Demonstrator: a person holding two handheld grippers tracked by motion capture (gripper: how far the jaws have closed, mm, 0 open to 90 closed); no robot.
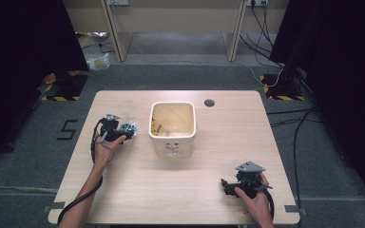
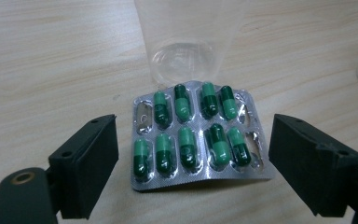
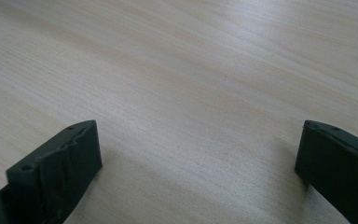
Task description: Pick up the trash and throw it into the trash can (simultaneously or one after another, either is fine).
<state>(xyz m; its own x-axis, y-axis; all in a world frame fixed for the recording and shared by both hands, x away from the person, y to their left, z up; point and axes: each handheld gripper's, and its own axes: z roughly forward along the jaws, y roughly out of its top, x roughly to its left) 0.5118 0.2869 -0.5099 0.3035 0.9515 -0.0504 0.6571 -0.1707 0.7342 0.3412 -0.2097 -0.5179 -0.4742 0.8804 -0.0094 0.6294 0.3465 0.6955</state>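
- We see a pale wooden table [image 1: 138,190] with a cream square bin [image 1: 172,128] standing near its middle, a little toward the far edge, its mouth open upward with some bits inside that we cannot make out.
- Our left gripper [image 2: 193,158] sits left of the bin, close to its left wall, with its jaws spread wide on either side of a blister pack [image 2: 196,135] and not touching it.
- The blister pack lies flat on the wood between those jaws; it holds green capsules in two rows, and a few of its pockets look empty.
- Just beyond the pack stands a clear plastic cup [image 2: 186,46], upright, its base almost at the pack's far edge; in the high view the cup [image 1: 128,110] is faint, near the bin's far left corner.
- Our right gripper [image 3: 198,172] rests near the table's front right corner, well apart from the bin, jaws wide open over bare wood with nothing between them.
- Between the two grippers the front half of the table lies open, and a wide strip runs right of the bin to the table's right edge.
- A small dark round hole [image 1: 209,102] marks the tabletop near the far edge, just right of the bin.
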